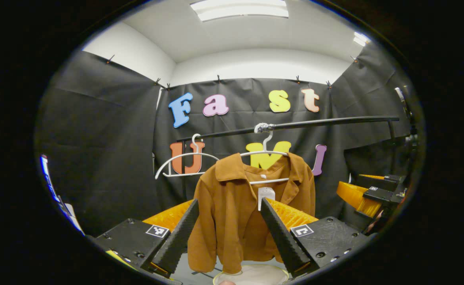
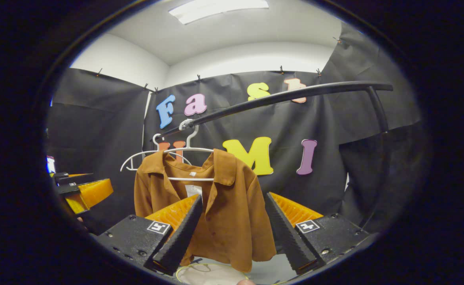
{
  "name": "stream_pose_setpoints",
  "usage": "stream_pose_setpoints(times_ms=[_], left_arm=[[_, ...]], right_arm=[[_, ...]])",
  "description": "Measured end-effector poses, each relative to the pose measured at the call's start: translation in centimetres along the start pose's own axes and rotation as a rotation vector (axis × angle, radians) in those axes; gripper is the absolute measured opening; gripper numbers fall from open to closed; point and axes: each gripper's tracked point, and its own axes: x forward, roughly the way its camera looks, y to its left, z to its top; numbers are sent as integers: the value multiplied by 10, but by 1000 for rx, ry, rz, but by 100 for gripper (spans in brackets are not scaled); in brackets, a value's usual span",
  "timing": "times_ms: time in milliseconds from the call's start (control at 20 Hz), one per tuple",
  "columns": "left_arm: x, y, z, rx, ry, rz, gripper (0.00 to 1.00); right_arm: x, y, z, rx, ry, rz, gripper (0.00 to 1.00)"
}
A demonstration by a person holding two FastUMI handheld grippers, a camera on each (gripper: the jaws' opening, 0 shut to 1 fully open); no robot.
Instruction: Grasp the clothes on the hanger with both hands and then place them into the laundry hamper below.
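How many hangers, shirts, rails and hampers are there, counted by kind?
White hangers: 2, one empty, one under the shirt
Brown collared shirt: 1
Black clothes rail: 1
Laundry hamper: 1, its rim below the shirt
Total: 5

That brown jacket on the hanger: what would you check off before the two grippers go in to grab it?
1. Brown jacket hanging on its white hanger from the black rail: ok.
2. Left gripper open, jaws spread wide with the jacket between them in its view: ok.
3. Right gripper open, jaws spread and aimed at the jacket: ok.
4. Fingers touching the cloth: not ok, both grippers are short of the jacket.
5. Laundry hamper below the jacket: a pale rim shows at the bottom edge, ok.
6. Empty second hanger clear of the jacket: ok, it hangs to one side.
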Motion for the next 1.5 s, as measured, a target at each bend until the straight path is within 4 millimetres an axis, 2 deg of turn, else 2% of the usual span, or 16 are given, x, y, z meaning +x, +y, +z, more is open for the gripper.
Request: stream_pose_setpoints(times_ms=[300,600,850,1100,1400,1500], left_arm=[[23,3,-19,-19,30,-91,100],[33,5,-33,-49,75,-143,100],[53,-4,-51,-69,100,-103,100],[77,-17,-57,-70,113,-70,100],[115,-24,-57,-129,134,-37,100],[131,-24,-58,-156,143,-22,96]], right_arm=[[0,3,-17,-4,30,-96,99],[11,8,-38,1,78,-137,99],[42,19,-61,34,134,-50,99],[81,27,-76,102,175,38,100],[120,36,-74,125,180,116,97],[135,39,-72,147,183,129,99]])
